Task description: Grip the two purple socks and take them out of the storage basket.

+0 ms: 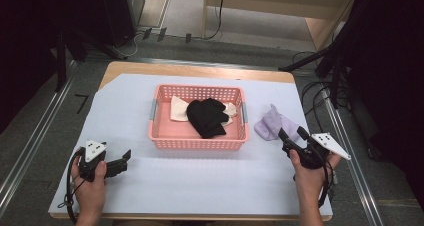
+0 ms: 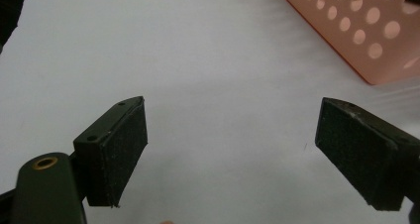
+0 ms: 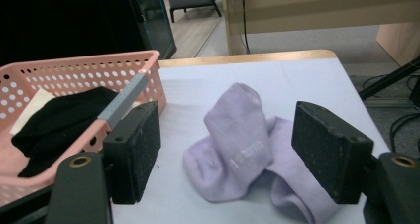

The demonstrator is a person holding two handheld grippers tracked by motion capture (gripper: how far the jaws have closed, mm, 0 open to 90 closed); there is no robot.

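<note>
Beside the pink basket (image 1: 198,137), on its right, we find the lilac socks (image 3: 242,144) lying on the table; the right gripper (image 3: 228,157) stands just short, jaws wide. The left gripper (image 2: 230,154) is likewise wide, empty.

Two forearms reach in from the near edge of the bench, each hand holding a two-jaw gripper. The left hand (image 1: 90,178) grips the left gripper (image 1: 122,158) low at the near left, its jaws spread wide and pointing to the right. The right hand (image 1: 309,173) holds the right gripper (image 1: 291,133) at the near right, jaws also wide apart, angled forward and left
</note>
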